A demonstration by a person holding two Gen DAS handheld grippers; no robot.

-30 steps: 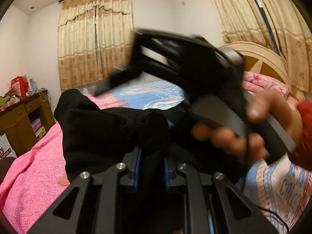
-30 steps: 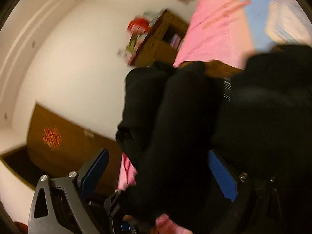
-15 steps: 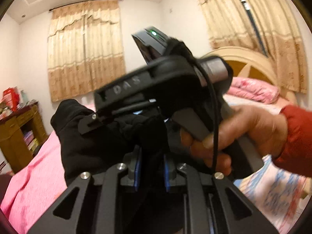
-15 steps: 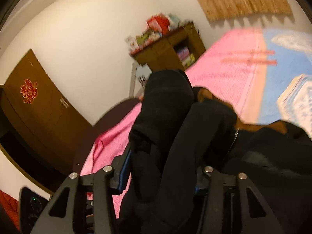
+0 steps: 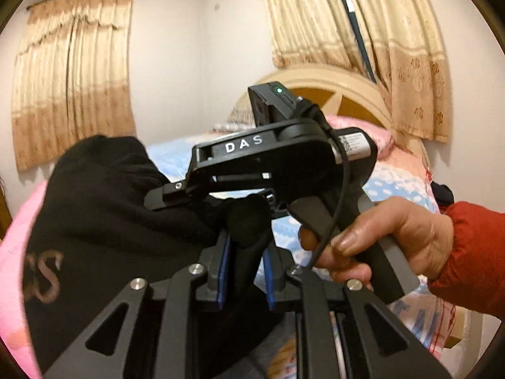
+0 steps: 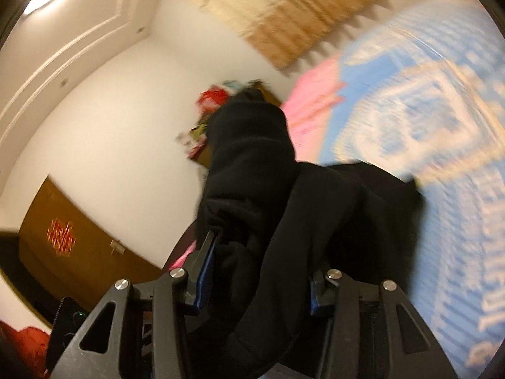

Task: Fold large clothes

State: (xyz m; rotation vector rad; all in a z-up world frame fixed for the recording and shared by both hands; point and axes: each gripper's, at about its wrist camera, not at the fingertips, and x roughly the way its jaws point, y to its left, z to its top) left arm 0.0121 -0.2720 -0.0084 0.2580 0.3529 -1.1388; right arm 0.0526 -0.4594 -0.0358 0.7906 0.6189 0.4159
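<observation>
Black sweatshirt (image 5: 104, 221): soft, thick, limp fleece, likely bulky and prone to sag, so best pinched at a hem or shoulder edge. Held up above the bed (image 5: 394, 183), centre-left of frame. Bunched fold clamped between the nearly closed jaws of the left gripper (image 5: 244, 271). Thicker wad sitting between the closing jaws of the right gripper (image 6: 255, 271), pads pressing it

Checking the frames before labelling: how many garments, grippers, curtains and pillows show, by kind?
Black garment: 1
Grippers: 2, left gripper, right gripper
Curtains: 2, left curtain, right curtain
Pink pillow: 1
Total: 6
</observation>
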